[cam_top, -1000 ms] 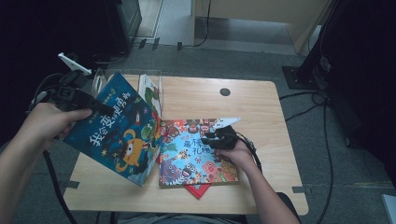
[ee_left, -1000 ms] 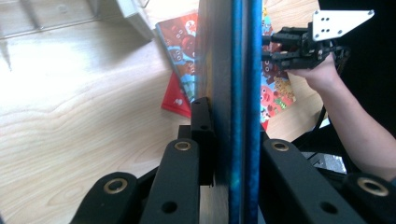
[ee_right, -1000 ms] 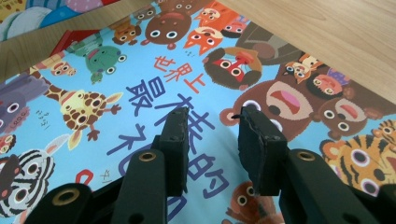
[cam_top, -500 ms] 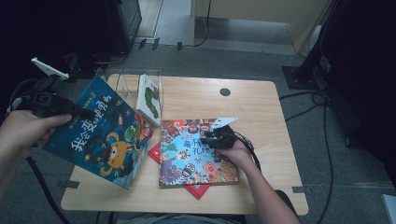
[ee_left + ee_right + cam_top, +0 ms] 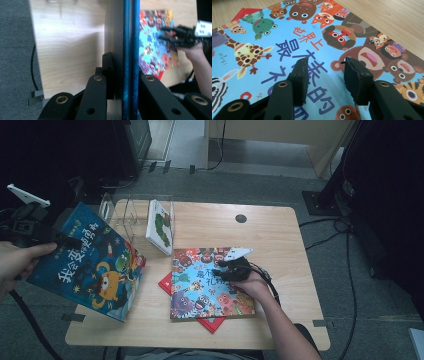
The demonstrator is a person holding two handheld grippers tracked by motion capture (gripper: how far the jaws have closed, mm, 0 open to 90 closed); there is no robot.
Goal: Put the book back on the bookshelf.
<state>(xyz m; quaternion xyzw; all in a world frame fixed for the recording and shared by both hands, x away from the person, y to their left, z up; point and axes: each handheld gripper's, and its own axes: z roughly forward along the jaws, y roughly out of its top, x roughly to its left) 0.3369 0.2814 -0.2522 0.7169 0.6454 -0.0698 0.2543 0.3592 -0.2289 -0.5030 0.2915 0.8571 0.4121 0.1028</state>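
The dark blue picture book [image 5: 87, 262] is up off the bench [image 5: 280, 235], tilted over its left edge, pinched by its upper left edge in the left hand-held gripper [image 5: 55, 240]; in the left gripper view the jaws are clamped on the book's thin blue board [image 5: 130, 62] seen edge-on, a grip that leaves the cover free to swing upright. That fits a move toward the clear rack [image 5: 132, 215] at the bench's back left, where a white caterpillar book [image 5: 161, 226] already leans in a slot. The right hand-held gripper [image 5: 223, 268] rests on the light blue animal book [image 5: 200, 287], jaws apart and holding nothing, probably steadying the pile. Under it lies a red book [image 5: 210, 324], corners showing
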